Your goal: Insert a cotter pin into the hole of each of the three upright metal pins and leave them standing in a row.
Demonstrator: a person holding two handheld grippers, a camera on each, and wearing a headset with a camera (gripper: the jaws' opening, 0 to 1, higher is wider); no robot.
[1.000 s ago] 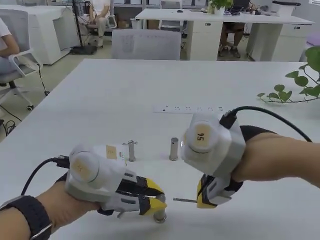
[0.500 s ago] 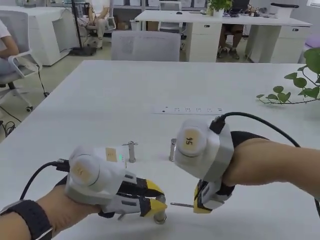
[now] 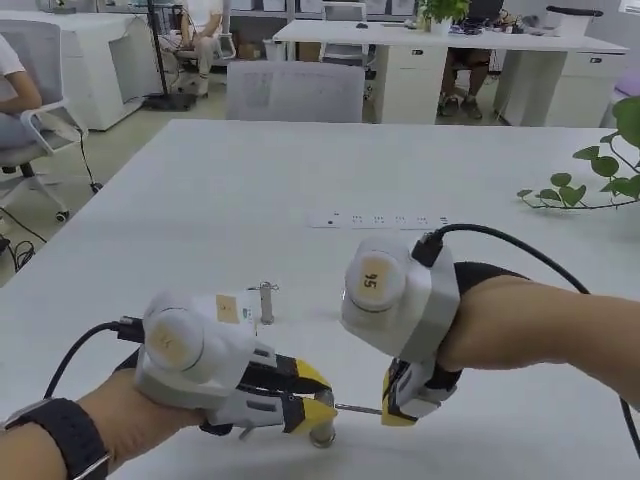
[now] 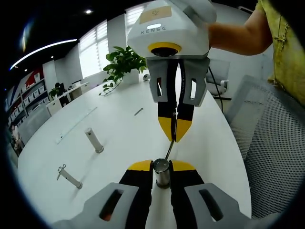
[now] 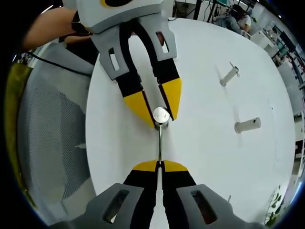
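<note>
Your left tongs (image 4: 162, 167) clamp an upright silver cylindrical metal pin (image 4: 162, 174) near the white desk's (image 3: 300, 180) near edge; your right tongs (image 5: 160, 165) (clenched) hold a thin steel cotter pin (image 5: 159, 143) to it.

Diffuse overhead light is washing the white table (image 3: 250, 200) bright. A soft shadow is falling under the left gripper (image 3: 318, 412). Strip light (image 4: 45, 49) and windows (image 4: 97, 47) are blowing out in the left gripper view. Fisheye is bending both gripper views' edges; the head view is running slightly soft.
</note>
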